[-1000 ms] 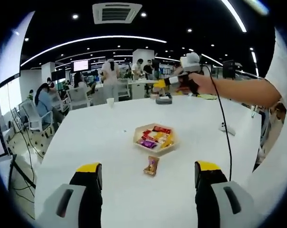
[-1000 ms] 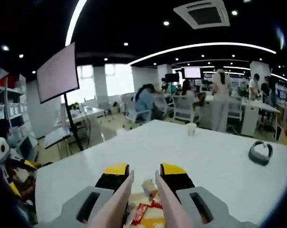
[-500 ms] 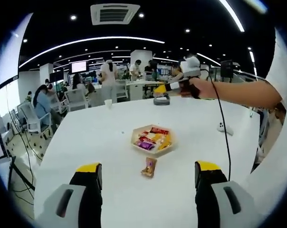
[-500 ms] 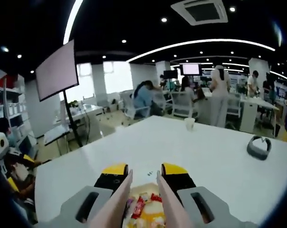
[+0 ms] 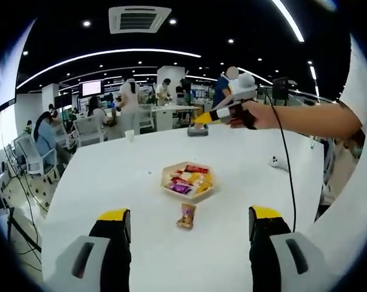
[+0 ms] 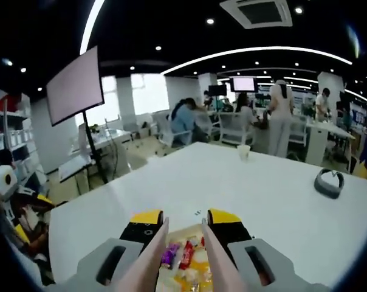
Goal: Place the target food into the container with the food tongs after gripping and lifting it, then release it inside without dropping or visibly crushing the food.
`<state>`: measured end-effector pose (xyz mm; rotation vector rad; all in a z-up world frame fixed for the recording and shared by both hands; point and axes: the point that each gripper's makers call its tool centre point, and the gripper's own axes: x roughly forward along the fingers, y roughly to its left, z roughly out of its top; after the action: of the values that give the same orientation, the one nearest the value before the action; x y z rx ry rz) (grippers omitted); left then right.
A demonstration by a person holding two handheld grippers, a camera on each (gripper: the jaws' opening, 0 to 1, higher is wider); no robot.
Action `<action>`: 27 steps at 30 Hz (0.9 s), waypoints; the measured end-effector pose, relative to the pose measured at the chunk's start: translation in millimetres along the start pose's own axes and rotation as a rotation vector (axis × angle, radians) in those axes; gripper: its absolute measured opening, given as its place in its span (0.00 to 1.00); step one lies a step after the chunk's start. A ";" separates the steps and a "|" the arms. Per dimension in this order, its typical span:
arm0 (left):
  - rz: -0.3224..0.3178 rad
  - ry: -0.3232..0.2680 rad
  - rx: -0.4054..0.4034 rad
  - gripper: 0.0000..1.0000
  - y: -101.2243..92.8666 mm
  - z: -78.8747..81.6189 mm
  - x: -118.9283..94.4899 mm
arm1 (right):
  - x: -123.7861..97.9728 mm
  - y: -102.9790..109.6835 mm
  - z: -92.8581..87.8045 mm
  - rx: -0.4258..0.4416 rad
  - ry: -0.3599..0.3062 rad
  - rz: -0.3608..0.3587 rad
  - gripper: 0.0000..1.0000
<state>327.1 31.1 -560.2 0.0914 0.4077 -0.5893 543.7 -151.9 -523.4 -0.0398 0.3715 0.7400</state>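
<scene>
A hexagonal wooden container (image 5: 165, 181) holding several wrapped snacks sits mid-table. One loose snack packet (image 5: 186, 216) lies just in front of it. My left gripper (image 5: 189, 213) is open, its jaws wide apart and low over the table's near side, with nothing between them. A hand holds my right gripper (image 5: 203, 117) in the air beyond the container. In the right gripper view, my right gripper (image 6: 185, 216) is shut on pale food tongs (image 6: 150, 258). The two tong arms frame the container's snacks (image 6: 182, 263) below.
A white table (image 6: 281, 201) carries a paper cup (image 6: 243, 152), a black headset-like object (image 6: 328, 182) and a small white device (image 5: 274, 161). A black cable (image 5: 288, 176) hangs from the right gripper. People, chairs and desks stand behind the table.
In the right gripper view the container's snacks have come further up between the tong arms. The left gripper view has drifted slightly; its jaws stay open.
</scene>
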 end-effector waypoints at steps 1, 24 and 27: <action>-0.010 0.000 0.001 0.79 2.2 0.1 -0.1 | -2.7 3.1 -1.6 0.003 0.006 -0.006 0.28; -0.198 -0.020 0.096 0.80 6.1 -5.7 8.6 | -60.1 54.0 -41.8 0.024 0.046 -0.159 0.28; -0.199 -0.018 0.105 0.80 8.9 -3.9 11.6 | -66.3 57.5 -47.6 0.025 0.044 -0.167 0.28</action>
<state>339.5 33.2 -568.7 0.1473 0.3702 -0.8073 445.5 -160.4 -539.6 -0.0624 0.4141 0.5700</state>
